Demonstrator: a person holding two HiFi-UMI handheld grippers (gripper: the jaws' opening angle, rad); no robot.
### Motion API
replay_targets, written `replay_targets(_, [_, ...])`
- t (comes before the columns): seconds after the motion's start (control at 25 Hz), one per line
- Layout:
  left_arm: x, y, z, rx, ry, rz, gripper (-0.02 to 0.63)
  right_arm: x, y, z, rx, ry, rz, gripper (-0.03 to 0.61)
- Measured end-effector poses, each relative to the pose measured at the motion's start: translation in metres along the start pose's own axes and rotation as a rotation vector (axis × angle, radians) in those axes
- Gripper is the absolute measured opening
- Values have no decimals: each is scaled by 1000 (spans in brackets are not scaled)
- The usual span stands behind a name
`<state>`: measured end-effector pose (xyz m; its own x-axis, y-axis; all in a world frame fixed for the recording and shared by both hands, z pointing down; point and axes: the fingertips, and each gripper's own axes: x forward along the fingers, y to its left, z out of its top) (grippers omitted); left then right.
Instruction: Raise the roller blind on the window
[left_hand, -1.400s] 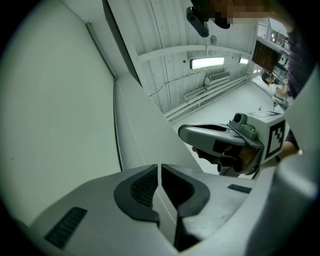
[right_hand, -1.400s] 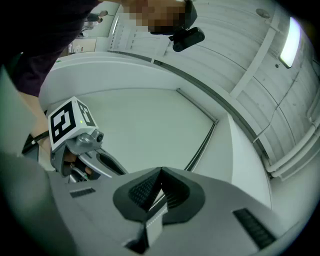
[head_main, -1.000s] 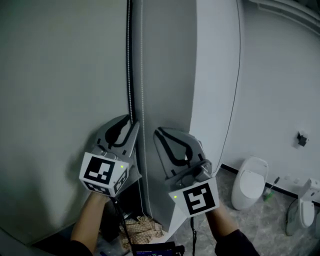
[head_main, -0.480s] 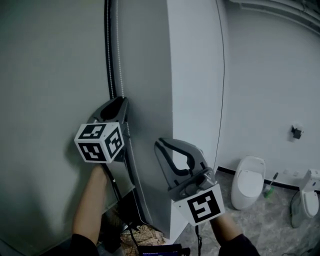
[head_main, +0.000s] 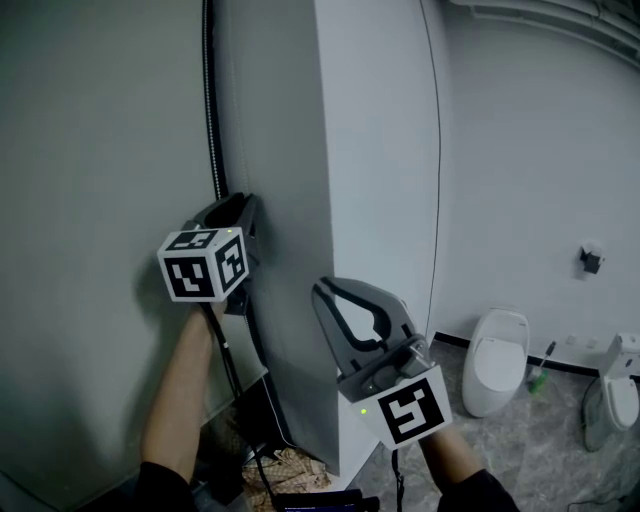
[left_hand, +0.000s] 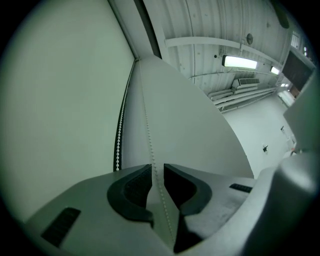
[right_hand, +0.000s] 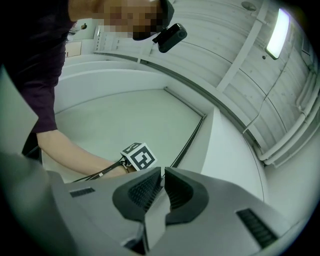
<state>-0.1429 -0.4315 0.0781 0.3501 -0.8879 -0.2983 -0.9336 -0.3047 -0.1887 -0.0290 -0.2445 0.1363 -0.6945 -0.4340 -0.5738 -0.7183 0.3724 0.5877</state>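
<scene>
Head view. At left, flat and grey, the blind (head_main: 90, 150), edged on its right by a black strip (head_main: 210, 100). Left hand-held gripper (head_main: 238, 205) up against that edge, tips pointing upward, cube (head_main: 205, 265) toward the camera, bare forearm (head_main: 180, 390) below. Right hand-held gripper (head_main: 325, 285) lower and further right, apart from the blind, in front of the white wall (head_main: 380, 150). Far right, on the floor (head_main: 520, 440), a toilet (head_main: 497, 362) with a brush (head_main: 540, 370) just beside it.

Left gripper view. Looking up along the jaws: closing, parted by a slim gap, with the bead chain (left_hand: 148, 130) running straight up between them, not pinched, nearer the left jaw. A second strand (left_hand: 119, 145) off to the left, beside the black strip at the blind's edge. Blind filling the left of the view; ceiling light (left_hand: 243, 61) high at right.

Right gripper view. Jaws pressed all but together, only a hairline between the tips, nothing held. Beyond them, the left hand-held gripper's cube and the forearm, up against the blind, with the black strip slanting upward to their right.
</scene>
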Motion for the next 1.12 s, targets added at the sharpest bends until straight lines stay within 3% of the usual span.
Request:
replay_targets(0.16, [7,13,-9,-22,41,34,51,-2,0,-1,1,9,-5,11])
replay_targets(0.24, [11,15,-14,-50,61,14,51,-2,-1,-3,-1,14,-6,11])
replay_targets(0.32, [12,18,-16,-83,54,3,47,-1,-1,-6,1,21,-8,11])
replay_targets(0.36, [10,20,-15,-85,43,10,14,0,-1,-9,4,28,-9,9])
replay_targets(0.44, [3,20,-14,-63,17,14,9,-2,0,-21,29,66,-10,9])
replay_targets(0.56, [-19,1,-18,17,-9,-10,9,-5,-2,-36,181,135,-2,9])
replay_targets(0.68, [-54,-26,-16,99,-46,-28,9,8,-10,-22,430,63,87,11])
replay_targets(0.8, [-80,-43,-1,77,-62,-94,9,44,-18,-16,724,52,226,11])
replay_targets(0.88, [-92,-45,8,74,-56,-119,9,77,-22,-11,861,54,311,16])
replay_targets(1.0, [-112,-43,10,81,-50,-121,9,114,-24,-1,954,34,388,71])
replay_targets(1.12, [-133,-47,-6,127,-6,-108,9,135,-22,12,932,8,408,71])
